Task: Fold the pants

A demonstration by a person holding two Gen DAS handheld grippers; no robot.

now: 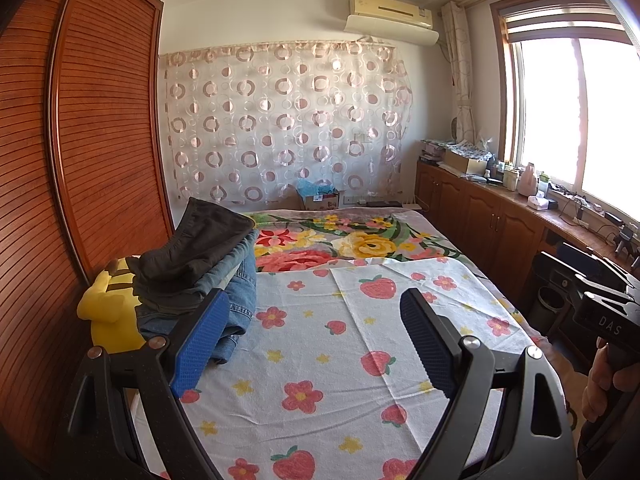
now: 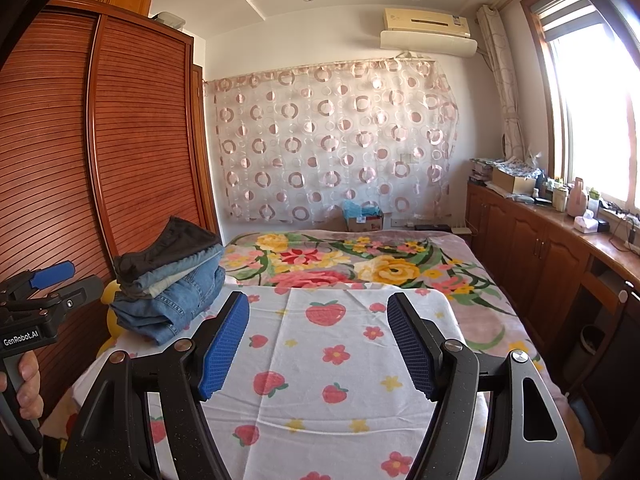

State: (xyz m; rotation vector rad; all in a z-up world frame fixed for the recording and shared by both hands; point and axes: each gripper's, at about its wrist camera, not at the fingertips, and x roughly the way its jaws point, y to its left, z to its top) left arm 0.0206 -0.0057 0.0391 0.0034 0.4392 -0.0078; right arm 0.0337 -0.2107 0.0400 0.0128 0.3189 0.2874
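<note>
Both hand-held grippers, left (image 1: 314,322) and right (image 2: 318,326), are hovering wide, empty, over the strawberry sheet (image 2: 320,360) on the bed. Folded pants stack (image 2: 170,280) is sitting at the bed's left edge (wardrobe (image 2: 140,140) side).

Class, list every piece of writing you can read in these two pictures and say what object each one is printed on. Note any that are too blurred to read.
"DAS" – on the black body of the right claw, seen at the left camera's right edge.
"GenRobot.AI" – on the black body of the left claw, seen at the right camera's left edge.
Air conditioner label: too small to read.
Cardboard box sticker: too blurred to read.
</note>
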